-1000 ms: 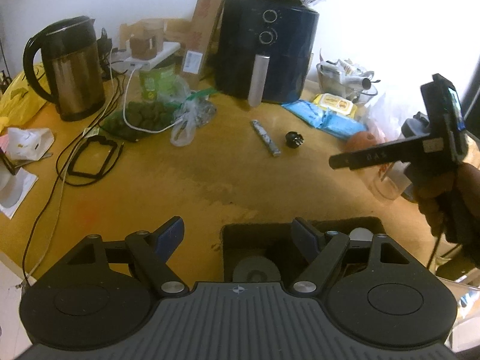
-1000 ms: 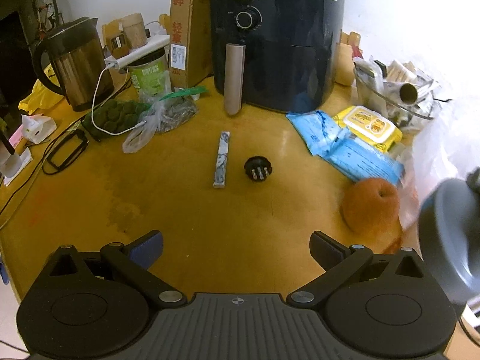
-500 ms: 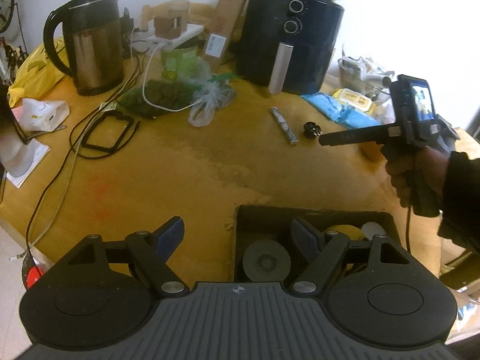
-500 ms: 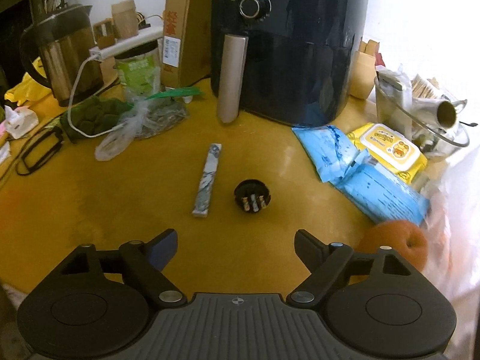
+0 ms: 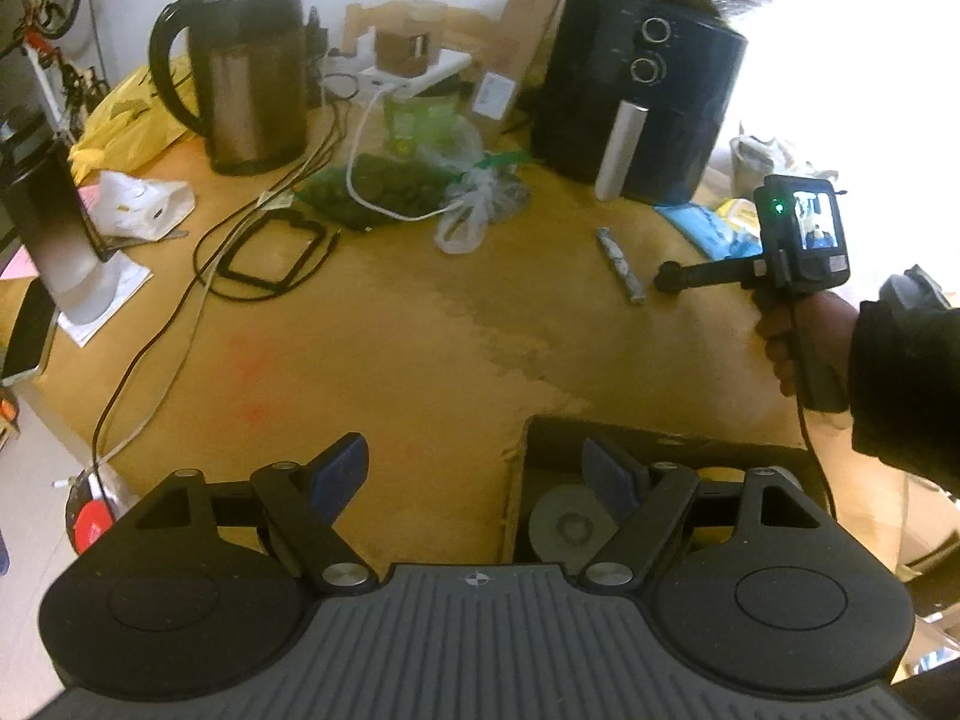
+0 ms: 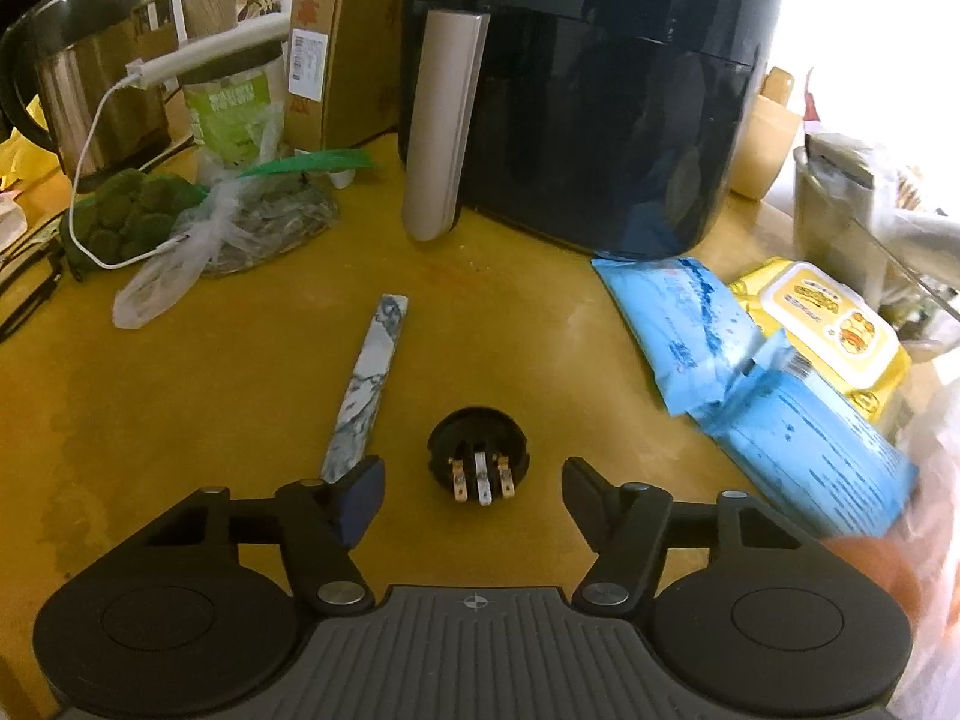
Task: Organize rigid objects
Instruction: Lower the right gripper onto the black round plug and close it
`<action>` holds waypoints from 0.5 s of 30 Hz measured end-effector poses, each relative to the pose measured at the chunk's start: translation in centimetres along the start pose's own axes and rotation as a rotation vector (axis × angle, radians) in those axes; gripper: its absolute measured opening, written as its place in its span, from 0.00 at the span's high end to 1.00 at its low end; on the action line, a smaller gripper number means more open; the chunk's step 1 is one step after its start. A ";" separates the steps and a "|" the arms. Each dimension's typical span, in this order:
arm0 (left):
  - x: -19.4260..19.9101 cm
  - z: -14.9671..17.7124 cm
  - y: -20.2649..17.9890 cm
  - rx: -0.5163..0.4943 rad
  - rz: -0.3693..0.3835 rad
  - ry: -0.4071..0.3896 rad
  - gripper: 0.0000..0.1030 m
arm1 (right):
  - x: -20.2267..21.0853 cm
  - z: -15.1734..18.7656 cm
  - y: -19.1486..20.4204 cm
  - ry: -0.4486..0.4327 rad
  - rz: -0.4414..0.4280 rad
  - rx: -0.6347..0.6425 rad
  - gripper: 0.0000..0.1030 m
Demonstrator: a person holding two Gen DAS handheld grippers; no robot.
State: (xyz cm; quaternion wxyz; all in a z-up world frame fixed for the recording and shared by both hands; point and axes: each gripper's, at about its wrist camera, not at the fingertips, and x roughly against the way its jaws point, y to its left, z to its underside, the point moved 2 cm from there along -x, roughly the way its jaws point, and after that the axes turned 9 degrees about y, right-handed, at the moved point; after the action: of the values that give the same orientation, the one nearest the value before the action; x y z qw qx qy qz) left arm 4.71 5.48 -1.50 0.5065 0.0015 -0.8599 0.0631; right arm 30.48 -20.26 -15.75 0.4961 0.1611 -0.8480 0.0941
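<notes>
The right claw is spread wide and holds nothing. A small round black plug with 3 metal prongs lies on the yellow surface directly between the 2 fingers, at 12 o'clock from the claw, touching neither. A marbled grey-white stick lies at 11 o'clock, its near end just behind the left fingertip. At 12 o'clock farther off stands a black air fryer; blue packets lie at 2 o'clock.

The left claw is also wide open and empty, hovering above the surface's near edge. Its right finger hangs over a dark box containing a grey disc. At 2 o'clock, the right hand grips its tool.
</notes>
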 end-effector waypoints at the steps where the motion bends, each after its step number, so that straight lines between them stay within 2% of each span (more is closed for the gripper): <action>1: 0.0 0.1 0.1 0.006 -0.004 0.004 0.24 | -0.3 -0.2 0.0 0.000 0.005 0.002 0.36; 5: 0.0 0.2 0.4 0.022 -0.016 0.014 0.24 | -1.5 -0.6 -0.1 0.018 -0.002 -0.003 0.40; 12: -0.2 -0.2 0.2 0.025 -0.010 0.017 0.24 | -2.3 -0.8 -0.7 0.030 -0.038 -0.067 0.57; 15: -0.4 -0.4 -0.1 0.012 0.001 0.017 0.24 | -2.2 -0.7 -0.7 0.040 -0.045 -0.073 0.57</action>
State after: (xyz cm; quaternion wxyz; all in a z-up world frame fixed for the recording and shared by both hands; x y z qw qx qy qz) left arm 5.30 5.36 -1.66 0.5136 0.0034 -0.8553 0.0687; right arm 32.34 -20.28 -17.32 0.5205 0.1598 -0.8370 0.0549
